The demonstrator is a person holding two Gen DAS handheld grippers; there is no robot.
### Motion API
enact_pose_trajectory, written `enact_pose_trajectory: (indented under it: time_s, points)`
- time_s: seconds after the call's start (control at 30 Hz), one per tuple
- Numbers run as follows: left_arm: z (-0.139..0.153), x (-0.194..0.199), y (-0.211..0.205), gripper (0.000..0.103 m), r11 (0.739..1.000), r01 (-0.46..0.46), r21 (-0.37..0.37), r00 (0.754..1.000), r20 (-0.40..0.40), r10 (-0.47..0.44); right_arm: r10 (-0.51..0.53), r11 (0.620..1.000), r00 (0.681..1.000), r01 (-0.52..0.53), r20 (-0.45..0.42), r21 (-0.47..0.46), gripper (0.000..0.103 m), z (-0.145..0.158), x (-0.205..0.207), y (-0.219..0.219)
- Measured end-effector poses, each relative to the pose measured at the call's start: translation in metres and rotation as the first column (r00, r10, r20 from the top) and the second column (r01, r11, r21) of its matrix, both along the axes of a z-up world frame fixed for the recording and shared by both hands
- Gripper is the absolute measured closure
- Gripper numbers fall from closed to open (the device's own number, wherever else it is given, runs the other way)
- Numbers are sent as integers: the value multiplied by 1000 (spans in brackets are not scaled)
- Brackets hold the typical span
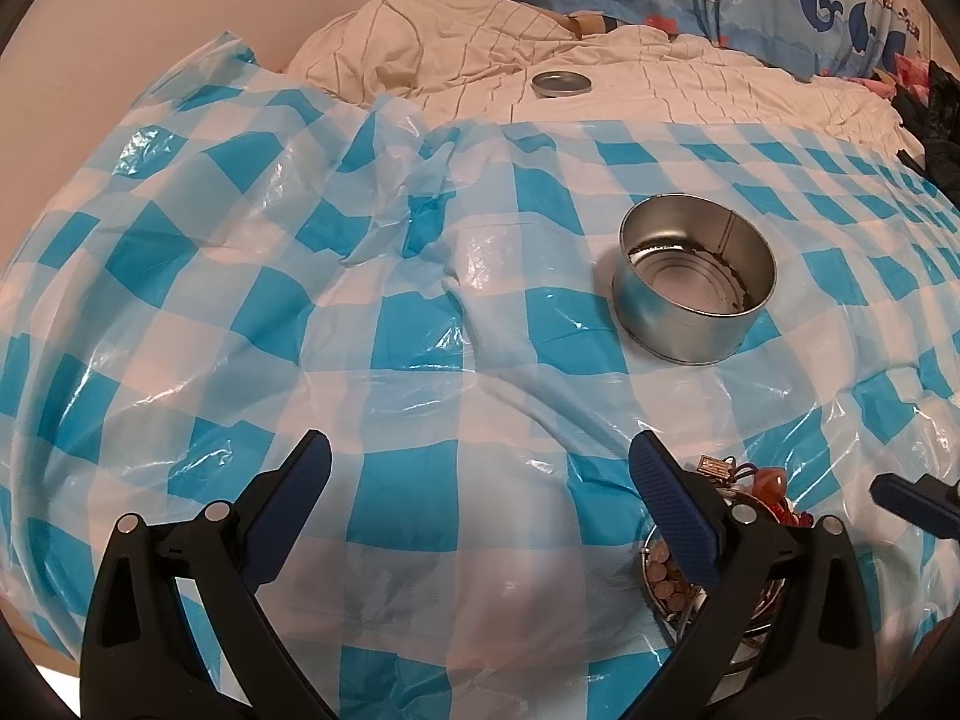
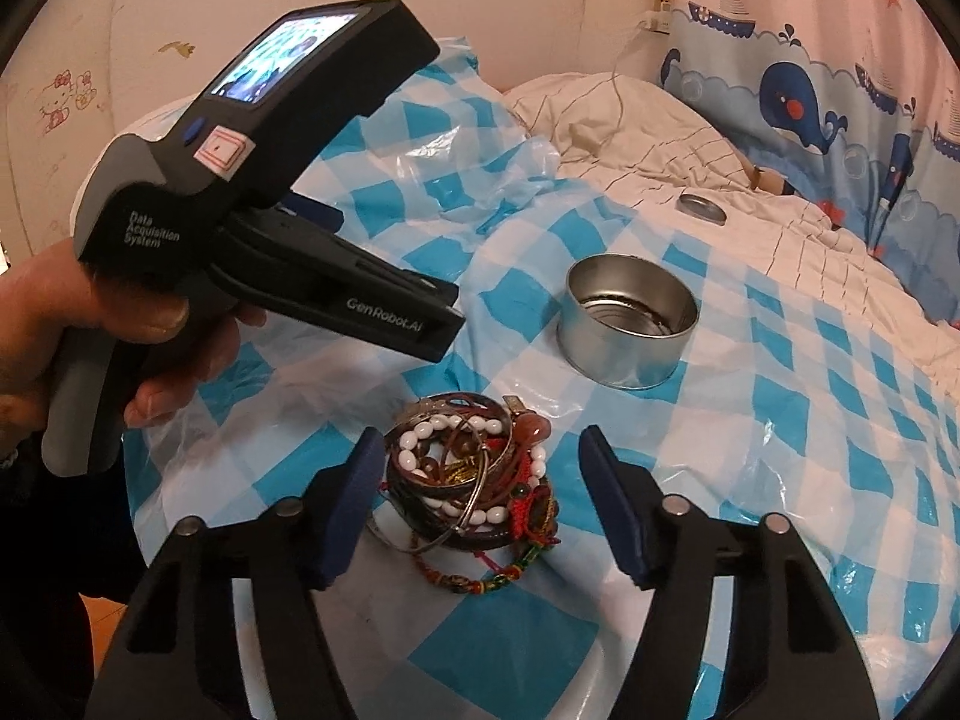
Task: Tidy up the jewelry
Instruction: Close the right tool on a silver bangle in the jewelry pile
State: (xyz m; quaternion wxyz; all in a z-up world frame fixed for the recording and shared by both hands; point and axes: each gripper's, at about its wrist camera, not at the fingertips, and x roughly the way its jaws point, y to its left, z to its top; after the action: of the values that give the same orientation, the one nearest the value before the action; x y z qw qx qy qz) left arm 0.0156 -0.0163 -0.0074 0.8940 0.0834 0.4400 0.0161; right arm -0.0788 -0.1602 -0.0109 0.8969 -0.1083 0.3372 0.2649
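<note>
A tangled pile of bracelets and bangles (image 2: 474, 480), with white beads, red cord and brown bands, lies on the blue-and-white checked plastic sheet (image 2: 780, 420). My right gripper (image 2: 480, 510) is open, its jaws either side of the pile just above it. An open, empty round tin (image 2: 627, 330) stands beyond the pile. My left gripper (image 1: 480, 510) is open and empty over bare sheet; the pile (image 1: 756, 492) shows partly behind its right finger, and the tin (image 1: 696, 276) is ahead to the right. The left gripper's body (image 2: 270, 228) is at the left in the right wrist view.
The tin's lid (image 2: 701, 207) lies on the cream quilt (image 2: 660, 138) further back; it also shows in the left wrist view (image 1: 561, 83). A whale-print blue pillow (image 2: 810, 90) is at the back right. A wall runs along the left.
</note>
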Motion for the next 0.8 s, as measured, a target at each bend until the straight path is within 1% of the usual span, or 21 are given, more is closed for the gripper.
enact_pose_trajectory:
  time_s: [0.1,0.13,0.2,0.27,0.3,0.33,0.37,0.4,0.53,0.57,0.67,0.8]
  points:
    - [0,0,0,7,1000,1,-1,1000,0,-1,-5,1000,1000,5,-18,7,47,-3,2,-1]
    - [0,0,0,7,1000,1,0,1000,0,-1,-3,1000,1000,3,-27,16,47,-3,3,-1]
    - [0,0,0,7,1000,1,0,1000,0,-1,5,1000,999,-4,-35,28,54,-4,4,-1]
    - [0,0,0,7,1000,0,0,1000,1,0,16,999,999,-15,-41,33,58,-5,3,0]
    - [0,0,0,7,1000,0,0,1000,0,0,24,999,999,-23,-47,34,63,-6,4,1]
    - [0,0,1,7,1000,0,0,1000,0,0,31,999,998,-28,-58,39,65,-7,4,1]
    - [0,0,1,7,1000,-1,-1,1000,0,1,33,999,997,-30,-71,40,70,-9,5,2]
    - [0,0,1,7,1000,0,0,1000,1,0,37,999,996,-34,-81,39,77,-11,6,3]
    - [1,0,1,7,1000,2,0,1000,1,-2,10,999,993,-5,-119,39,90,-19,11,0]
    - [1,0,1,7,1000,1,0,1000,1,-1,4,999,993,1,-120,46,96,-18,12,-1]
    - [1,0,2,7,1000,0,-1,1000,1,0,4,997,993,6,-122,79,99,-14,12,-6]
    - [1,0,4,7,1000,-3,0,1000,-1,3,-17,990,992,35,-128,133,99,-7,16,-17]
